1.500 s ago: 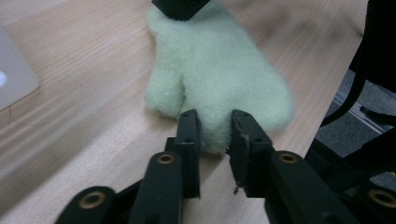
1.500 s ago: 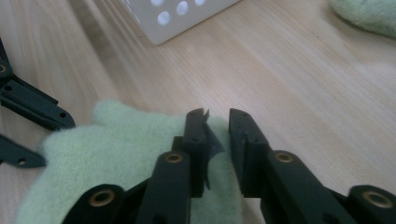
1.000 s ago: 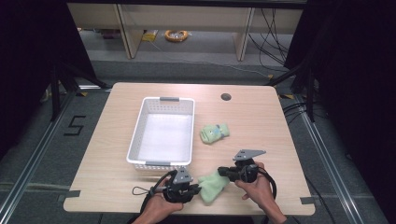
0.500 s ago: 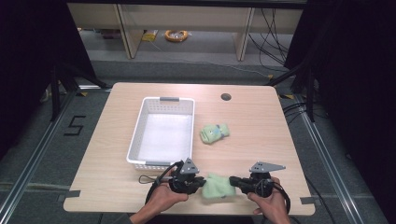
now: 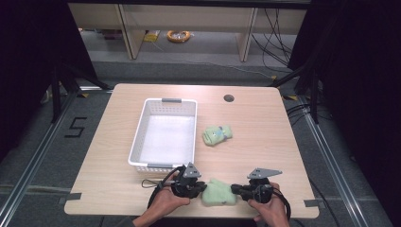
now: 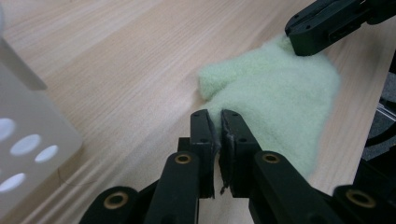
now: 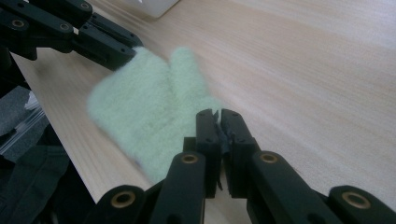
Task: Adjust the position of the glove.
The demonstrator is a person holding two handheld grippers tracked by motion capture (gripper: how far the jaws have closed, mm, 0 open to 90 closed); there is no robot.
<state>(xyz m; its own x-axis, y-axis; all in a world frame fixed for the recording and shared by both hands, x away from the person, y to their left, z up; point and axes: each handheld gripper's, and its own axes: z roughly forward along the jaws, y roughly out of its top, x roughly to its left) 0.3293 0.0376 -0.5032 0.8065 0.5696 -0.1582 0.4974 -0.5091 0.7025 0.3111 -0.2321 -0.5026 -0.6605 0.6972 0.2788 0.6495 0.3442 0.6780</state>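
A pale green fleece mitten (image 5: 218, 193) lies flat near the table's front edge, stretched between both grippers. My left gripper (image 5: 201, 187) is shut on its left edge; in the left gripper view the jaws (image 6: 215, 116) pinch the mitten (image 6: 280, 98) just beside its thumb. My right gripper (image 5: 235, 190) is shut on the opposite edge, and the right gripper view has its jaws (image 7: 216, 114) closed on the mitten (image 7: 140, 107). Each gripper view also catches the other gripper: right gripper (image 6: 327, 23), left gripper (image 7: 93, 42).
A white perforated basket (image 5: 137, 142) stands left of centre, just behind my left hand. A second green mitten (image 5: 217, 135) lies to its right. A round cable hole (image 5: 229, 98) sits near the far edge. The front edge is close under both hands.
My right gripper has moved right and toward the front edge, drawing the mitten out flat. The left gripper has stayed nearly where it was.
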